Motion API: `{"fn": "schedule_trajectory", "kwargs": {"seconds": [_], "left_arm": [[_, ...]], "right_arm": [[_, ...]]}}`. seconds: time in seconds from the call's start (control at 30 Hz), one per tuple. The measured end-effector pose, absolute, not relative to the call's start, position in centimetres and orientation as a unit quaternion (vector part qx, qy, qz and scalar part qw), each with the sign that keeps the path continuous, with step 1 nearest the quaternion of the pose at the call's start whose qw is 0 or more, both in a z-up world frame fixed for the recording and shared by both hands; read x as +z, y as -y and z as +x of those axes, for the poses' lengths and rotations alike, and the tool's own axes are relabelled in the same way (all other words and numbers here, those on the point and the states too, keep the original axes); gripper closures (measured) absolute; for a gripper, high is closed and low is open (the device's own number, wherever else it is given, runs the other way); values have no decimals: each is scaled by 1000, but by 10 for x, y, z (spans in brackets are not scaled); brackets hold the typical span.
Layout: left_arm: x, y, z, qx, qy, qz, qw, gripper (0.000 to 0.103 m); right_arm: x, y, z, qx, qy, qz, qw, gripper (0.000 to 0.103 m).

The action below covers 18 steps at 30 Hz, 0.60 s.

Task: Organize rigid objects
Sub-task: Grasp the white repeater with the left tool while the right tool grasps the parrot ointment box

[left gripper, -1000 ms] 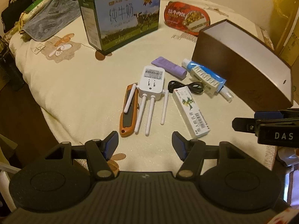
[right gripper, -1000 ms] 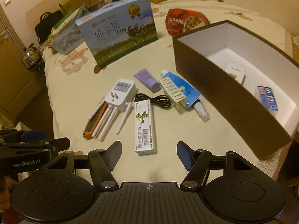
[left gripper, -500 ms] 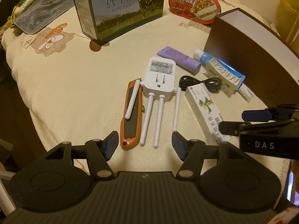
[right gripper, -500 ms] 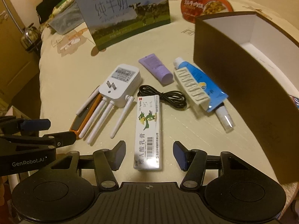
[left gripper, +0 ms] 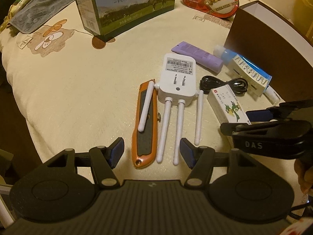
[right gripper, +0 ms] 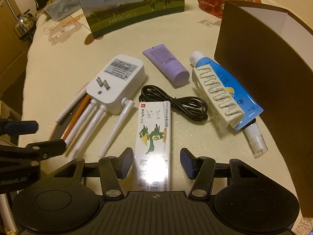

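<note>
Both grippers dropped closer: right gripper (right gripper: 154, 163) spread, straddling ointment box (right gripper: 153, 137) at 6 o'clock (unpinched); left gripper (left gripper: 152, 152) spread over knife (left gripper: 143, 125).

A white rectangular ointment carton with a green bird print (right gripper: 153, 137) lies flat on the cream tabletop (right gripper: 58, 74), beside a white plug-in repeater with four antennas (left gripper: 177, 82) resting partly on an orange utility knife (left gripper: 143, 137).

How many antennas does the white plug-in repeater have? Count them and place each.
4. One lies across the orange utility knife, two point straight from the repeater, one beside the ointment box.
</note>
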State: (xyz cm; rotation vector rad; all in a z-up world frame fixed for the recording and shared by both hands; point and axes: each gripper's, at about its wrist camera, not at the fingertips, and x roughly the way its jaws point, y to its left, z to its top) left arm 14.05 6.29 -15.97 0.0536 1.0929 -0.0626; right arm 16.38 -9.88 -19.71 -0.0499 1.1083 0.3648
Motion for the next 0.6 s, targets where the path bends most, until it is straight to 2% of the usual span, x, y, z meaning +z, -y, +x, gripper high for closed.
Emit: {"fn": "schedule_trajectory", "kwargs": {"seconds": [0.07, 0.13, 0.17, 0.2, 0.6], "left_arm": [[-160, -62, 142, -32, -519, 27, 854, 44], [-161, -60, 144, -34, -518, 28, 854, 44], [-161, -59, 145, -36, -517, 28, 855, 44], [-161, -58, 146, -38, -516, 29, 855, 44], [-158, -39, 173, -69, -497, 46, 864, 43]], "right_arm": [[-200, 98, 166, 171, -524, -26, 834, 53], [-201, 96, 167, 173, -520, -33, 836, 59], [-201, 96, 168, 175, -519, -38, 836, 66], [-201, 96, 167, 178, -517, -43, 836, 67], [-166, 131, 155, 160, -472, 0, 867, 68]]}}
